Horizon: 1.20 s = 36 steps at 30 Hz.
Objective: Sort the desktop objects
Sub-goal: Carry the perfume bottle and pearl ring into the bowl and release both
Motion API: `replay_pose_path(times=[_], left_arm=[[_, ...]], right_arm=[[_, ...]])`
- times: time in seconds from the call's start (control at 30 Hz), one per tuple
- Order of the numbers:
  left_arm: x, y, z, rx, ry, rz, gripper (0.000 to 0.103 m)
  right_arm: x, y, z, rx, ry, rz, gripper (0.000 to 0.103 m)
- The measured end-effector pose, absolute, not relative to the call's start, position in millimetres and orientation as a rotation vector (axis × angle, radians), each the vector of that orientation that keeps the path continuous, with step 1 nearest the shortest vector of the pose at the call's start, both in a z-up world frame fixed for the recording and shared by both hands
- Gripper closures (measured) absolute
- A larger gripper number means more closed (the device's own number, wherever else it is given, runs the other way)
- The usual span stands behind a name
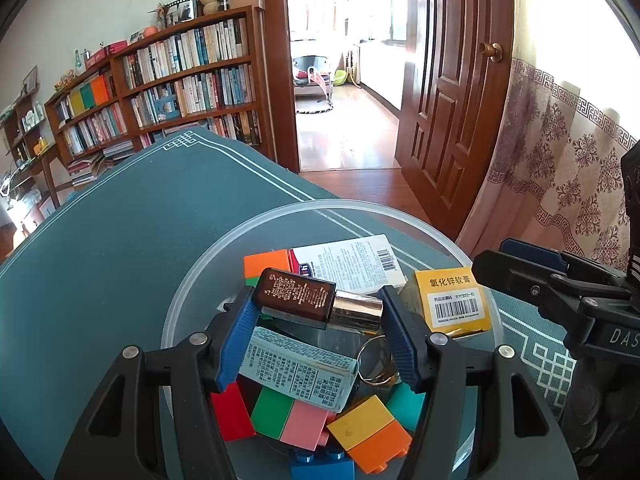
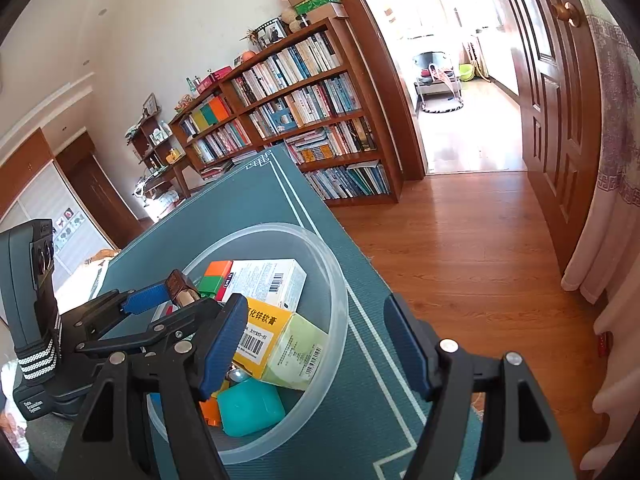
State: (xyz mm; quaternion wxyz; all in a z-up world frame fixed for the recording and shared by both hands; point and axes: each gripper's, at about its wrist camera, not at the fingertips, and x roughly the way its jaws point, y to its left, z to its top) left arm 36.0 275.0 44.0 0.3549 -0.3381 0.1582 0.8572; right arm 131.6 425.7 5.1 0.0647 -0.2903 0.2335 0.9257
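Left wrist view: the left gripper [image 1: 316,332] clamps a brown bottle [image 1: 296,298] with a silver cap, held lengthwise over the bowl [image 1: 192,276] crowded with boxes and blocks. The right gripper [image 2: 316,346] stands wide, empty, straddling the bowl's rim.

A home study: packed bookshelf [image 1: 168,80], wooden door [image 1: 452,92], patterned curtain [image 1: 560,152].

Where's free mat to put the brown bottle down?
Bare green mat left of and beyond the clear bowl, up to its white border lines. Inside the bowl it's crowded: cartons, blocks, a ring. The right tool crowds the bowl's right side.
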Motion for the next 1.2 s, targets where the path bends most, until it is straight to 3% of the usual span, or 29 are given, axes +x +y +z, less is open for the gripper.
replay_pose_path(times=[0.8, 1.0, 1.2], left_arm=[[30, 277, 35, -0.926, 0.364, 2.18, 0.038], [31, 270, 41, -0.895, 0.337, 2.206, 0.029], [31, 258, 47, -0.878, 0.285, 2.228, 0.028]], right_arm=[[137, 429, 6, -0.872, 0.726, 2.788, 0.026], [138, 429, 8, -0.873, 0.735, 2.783, 0.024], [139, 426, 8, -0.878, 0.738, 2.782, 0.023]])
